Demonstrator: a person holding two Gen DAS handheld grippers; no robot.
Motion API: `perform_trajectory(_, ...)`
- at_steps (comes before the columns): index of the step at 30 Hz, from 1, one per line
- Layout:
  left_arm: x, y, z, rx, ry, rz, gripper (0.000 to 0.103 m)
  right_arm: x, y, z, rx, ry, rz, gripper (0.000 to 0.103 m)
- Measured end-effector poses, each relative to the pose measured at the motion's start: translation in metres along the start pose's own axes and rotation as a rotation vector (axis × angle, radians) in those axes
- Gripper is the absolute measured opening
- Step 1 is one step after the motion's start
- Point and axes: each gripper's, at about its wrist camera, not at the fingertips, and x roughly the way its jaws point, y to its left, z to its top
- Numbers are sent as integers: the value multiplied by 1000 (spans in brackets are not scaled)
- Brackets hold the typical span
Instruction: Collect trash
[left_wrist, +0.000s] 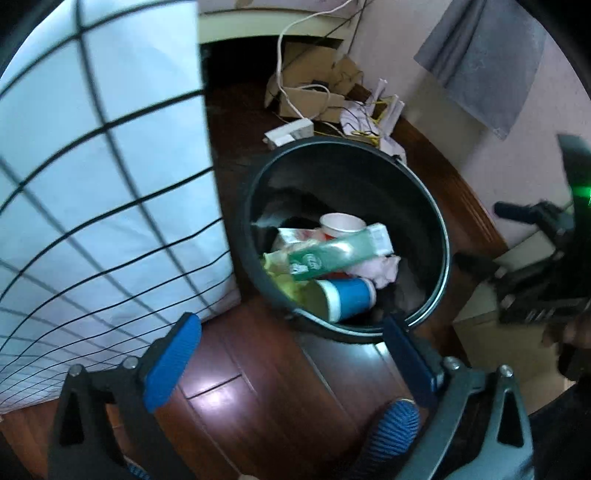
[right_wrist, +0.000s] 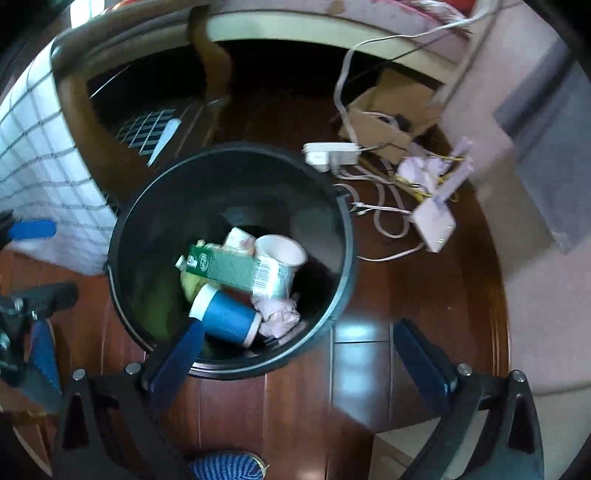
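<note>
The step in hand looks like the drop into the bin. Both grippers hang over the black bin (left_wrist: 439, 236), which stands on the dark wood floor (left_wrist: 258, 387) beside a bed with a checked sheet (left_wrist: 92, 184).

The left gripper (left_wrist: 291, 354) has its fingers wide apart, and nothing is between them. The right gripper (right_wrist: 299, 354) has its fingers wide too, and they are also empty. (The blue pads on both show well.)

The trash is down inside the bin. A green and white carton (right_wrist: 236, 271) lies on top, tipped on its side. A blue paper cup (right_wrist: 225, 317) lies under it, also on its side. A white cup (right_wrist: 280, 254) sits behind the carton with its mouth open. Some pink crumpled paper (right_wrist: 277, 314) is tucked just beside the blue cup. Something yellow (left_wrist: 280, 277) peeks out under the carton, but what it is cannot be told.

More stuff sits on the floor behind the bin: a brown cardboard box (right_wrist: 384, 122), a white power strip (right_wrist: 332, 155) with cords, and more crumpled paper (right_wrist: 421, 170) near the wall.

The next move probably calls for lifting the grippers away from the bin and looking for another piece of trash. The crumpled paper near the wall seems a good pick. It is soft and light, so the fingers would need to close well down on it.
</note>
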Motion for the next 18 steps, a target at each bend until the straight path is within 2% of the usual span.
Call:
perform_trajectory(4, -26, 7, -7, -10, -62, 40, 101, -25, 1, -2, 68, -25, -12, 103)
perform_trajectory(8, -55, 9, -5, 9, -123, 82, 101, -55, 19, -5, 102, -50, -17, 103)
perform_trajectory(11, -74, 13, -2, 16, -157, 107, 101, -76, 33, -3, 115, -60, -57, 103)
perform_trajectory(18, -127, 24, -3, 22, -243, 150, 101, -129, 56, 8, 155, -156, -50, 103)
